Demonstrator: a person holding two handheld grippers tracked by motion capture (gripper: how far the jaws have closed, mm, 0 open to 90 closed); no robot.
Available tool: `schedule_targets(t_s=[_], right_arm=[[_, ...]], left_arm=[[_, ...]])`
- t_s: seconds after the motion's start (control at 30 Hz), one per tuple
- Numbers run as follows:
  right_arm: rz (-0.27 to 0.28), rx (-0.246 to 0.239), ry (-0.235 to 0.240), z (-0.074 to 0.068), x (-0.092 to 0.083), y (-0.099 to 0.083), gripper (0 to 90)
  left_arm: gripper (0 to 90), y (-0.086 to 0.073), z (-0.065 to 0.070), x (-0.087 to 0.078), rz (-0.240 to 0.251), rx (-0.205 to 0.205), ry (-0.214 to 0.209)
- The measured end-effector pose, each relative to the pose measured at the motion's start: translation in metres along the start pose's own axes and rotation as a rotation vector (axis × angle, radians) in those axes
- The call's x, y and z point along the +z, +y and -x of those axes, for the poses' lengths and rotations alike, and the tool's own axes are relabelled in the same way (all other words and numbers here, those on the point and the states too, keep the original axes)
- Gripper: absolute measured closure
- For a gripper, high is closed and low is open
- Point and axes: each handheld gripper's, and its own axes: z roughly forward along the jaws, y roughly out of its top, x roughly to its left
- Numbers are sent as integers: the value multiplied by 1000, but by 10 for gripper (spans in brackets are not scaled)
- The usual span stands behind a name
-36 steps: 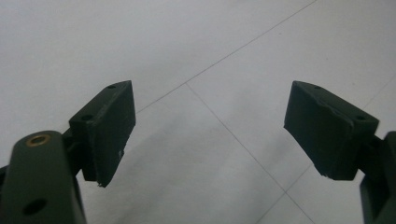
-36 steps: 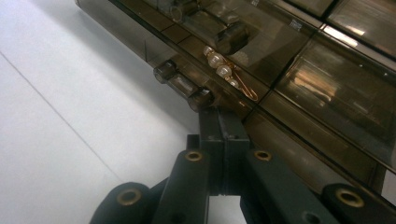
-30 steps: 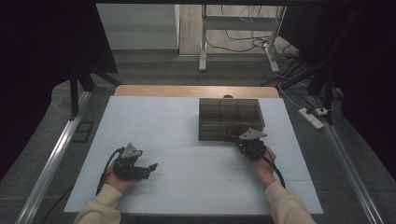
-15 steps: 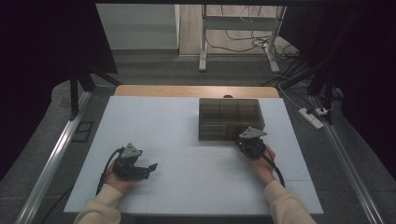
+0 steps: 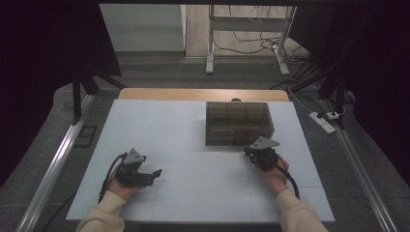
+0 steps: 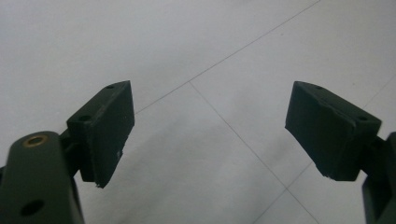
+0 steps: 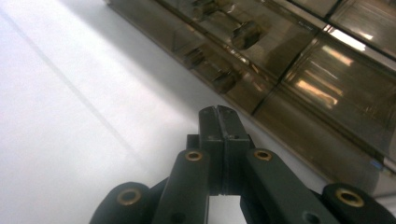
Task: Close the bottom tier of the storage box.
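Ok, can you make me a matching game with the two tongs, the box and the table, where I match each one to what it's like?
Things:
1. left tongs
2. right tongs
3. compartment box
4. table

Descriptions:
A. clear brown, with dividers inside
B. white, with thin lines across
C. jaws pressed together
D. jaws wide apart, nothing between

Pairs: 1-D, 2-C, 3-A, 4-B

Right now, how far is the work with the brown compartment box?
Nothing looks done yet: the box sits closed on the table, small parts inside. In hand: the right tongs, shut and empty, point at its near edge. The left tongs are open over bare table. Opening or handling it is left.
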Motion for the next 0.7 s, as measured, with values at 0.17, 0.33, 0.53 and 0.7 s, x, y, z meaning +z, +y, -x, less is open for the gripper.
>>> schedule_targets(t_s=[0.17,0.33,0.53,0.7], right_arm=[[16,-2,36,-1,-17,-7,881],[50,21,52,-3,-36,-14,642],[87,18,56,-7,-60,-25,414],[79,37,53,-7,-76,-39,355]], left_arm=[[161,0,1,0,-4,3,2],[161,0,1,0,-2,0,3],[157,0,1,-1,-1,-2,1],[154,-1,2,-1,-1,-1,-2]])
